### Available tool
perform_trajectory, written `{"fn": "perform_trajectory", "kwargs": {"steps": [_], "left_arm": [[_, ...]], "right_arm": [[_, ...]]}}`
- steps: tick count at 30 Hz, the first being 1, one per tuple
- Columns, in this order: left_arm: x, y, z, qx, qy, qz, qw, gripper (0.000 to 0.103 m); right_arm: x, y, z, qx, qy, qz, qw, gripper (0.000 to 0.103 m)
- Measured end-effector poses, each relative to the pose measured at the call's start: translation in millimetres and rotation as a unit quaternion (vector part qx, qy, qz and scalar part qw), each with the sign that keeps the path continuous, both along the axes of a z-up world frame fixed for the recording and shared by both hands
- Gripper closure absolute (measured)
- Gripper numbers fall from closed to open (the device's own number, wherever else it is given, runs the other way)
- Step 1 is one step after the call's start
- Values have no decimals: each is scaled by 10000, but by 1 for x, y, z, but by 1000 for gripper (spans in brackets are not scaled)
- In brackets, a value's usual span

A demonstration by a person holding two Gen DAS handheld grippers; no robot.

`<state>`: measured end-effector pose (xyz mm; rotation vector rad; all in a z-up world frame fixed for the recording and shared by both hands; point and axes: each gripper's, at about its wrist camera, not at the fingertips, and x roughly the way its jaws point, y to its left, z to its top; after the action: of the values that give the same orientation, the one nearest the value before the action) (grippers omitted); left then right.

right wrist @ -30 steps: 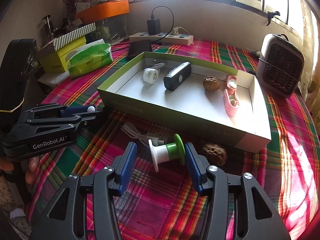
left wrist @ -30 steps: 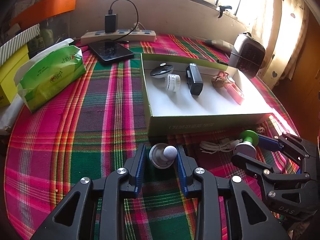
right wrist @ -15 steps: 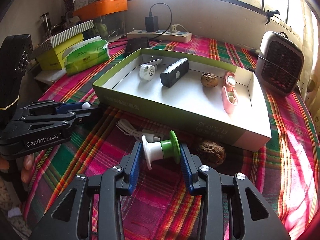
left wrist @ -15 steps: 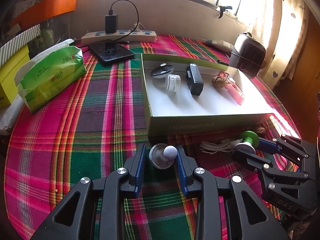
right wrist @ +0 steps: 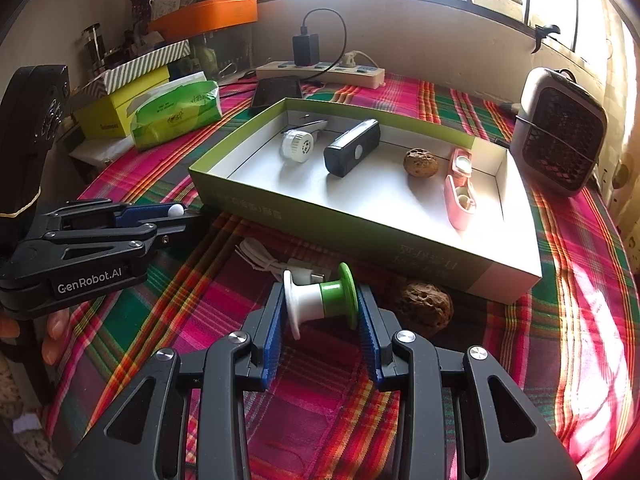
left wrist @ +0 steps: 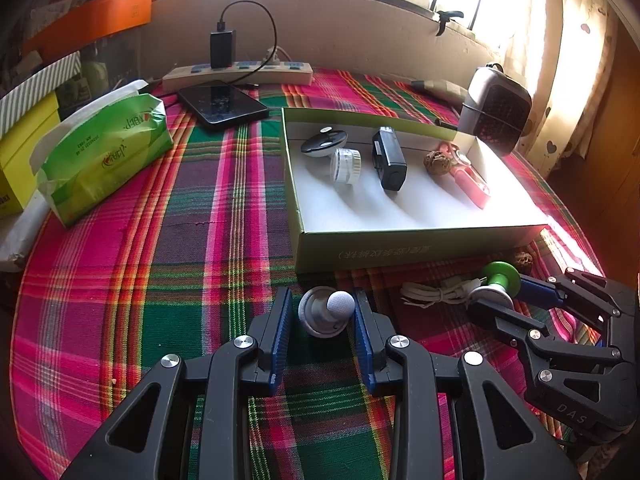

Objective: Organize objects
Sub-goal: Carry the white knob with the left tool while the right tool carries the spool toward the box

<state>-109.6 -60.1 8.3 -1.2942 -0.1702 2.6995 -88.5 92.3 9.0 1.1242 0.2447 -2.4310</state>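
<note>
My left gripper (left wrist: 320, 316) is shut on a grey knob with a white ball top (left wrist: 326, 310), held just in front of the green open box (left wrist: 400, 248). My right gripper (right wrist: 320, 308) is shut on a white and green spool (right wrist: 320, 300), with its pads (right wrist: 276, 320) pressed on the spool's two flanges, also near the box's front wall (right wrist: 360, 220). The box holds a white round cap (right wrist: 296, 146), a black device (right wrist: 352, 154), a walnut (right wrist: 420, 162) and a pink case (right wrist: 460, 192). The right gripper also shows in the left wrist view (left wrist: 496, 288).
A loose walnut (right wrist: 424, 304) and a coiled white cable (right wrist: 264, 260) lie on the plaid cloth before the box. A green tissue pack (left wrist: 104, 152), phone (left wrist: 222, 106), power strip (left wrist: 240, 74) and small heater (right wrist: 560, 132) stand around.
My right gripper has closed its fingers onto the spool and shifted slightly toward the box. My left gripper has held still with the knob.
</note>
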Motion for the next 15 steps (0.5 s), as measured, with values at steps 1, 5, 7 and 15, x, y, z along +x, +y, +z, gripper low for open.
{"fn": "perform_trajectory", "kwargs": {"steps": [1,5,7,15], "left_arm": [[0,0,0,3,1,10,10000,77],[-1,-1,0,-62,6,24,10000,79],[0,-1,-1,-72,7,28,10000,80],[0,-3,1,-141,51,28,9999,80]], "right_arm": [[0,0,0,-12,-2,0,10000,68],[2,0,1,-52,5,8,10000,68],[2,1,1,-84,1,-1,10000,68],[5,4,3,-191,-14,-8,9998,68]]}}
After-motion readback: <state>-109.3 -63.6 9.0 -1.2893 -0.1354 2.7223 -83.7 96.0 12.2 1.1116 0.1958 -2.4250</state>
